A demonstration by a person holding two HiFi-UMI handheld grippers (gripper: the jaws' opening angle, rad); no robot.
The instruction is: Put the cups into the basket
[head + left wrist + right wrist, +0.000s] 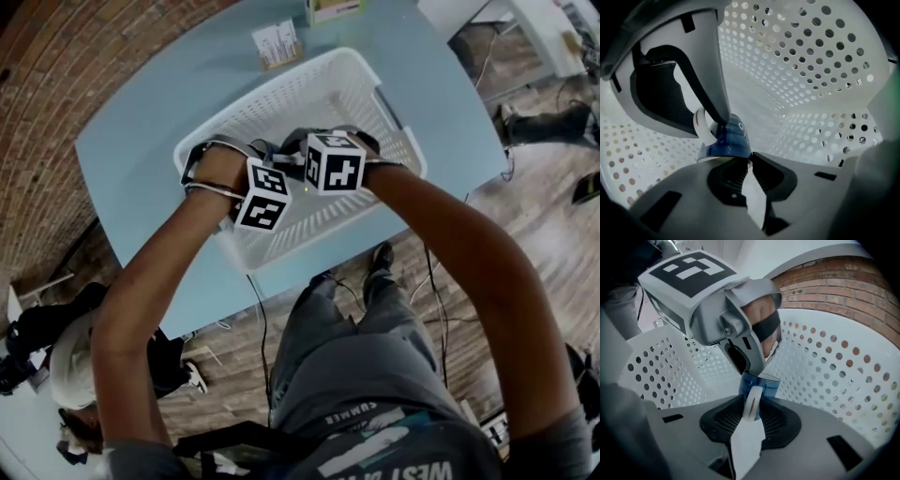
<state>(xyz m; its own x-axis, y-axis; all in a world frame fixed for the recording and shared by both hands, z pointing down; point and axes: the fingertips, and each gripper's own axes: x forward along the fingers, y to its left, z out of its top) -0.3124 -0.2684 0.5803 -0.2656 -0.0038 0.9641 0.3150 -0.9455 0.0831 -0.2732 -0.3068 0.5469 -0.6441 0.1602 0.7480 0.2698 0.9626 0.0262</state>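
Observation:
Both grippers reach down into the white perforated basket (394, 103) and meet at one blue cup (731, 138). In the head view only their marker cubes show, the left one (262, 197) and the right one (333, 161); the cup is hidden below them. My left gripper (749, 161) is shut on the cup's rim. Seen from the right gripper view, its finger (747, 359) dips into the blue cup (766, 386). My right gripper (752, 401) has the cup's white handle (752, 404) between its pads, the jaws a little apart. That handle (699, 123) also shows in the left gripper view.
The basket stands on a light blue table (141, 150) near its front edge. A small card holder (277, 42) and a box (333, 9) sit behind it. Basket walls (815, 56) close in round both grippers. Brick floor lies to the left.

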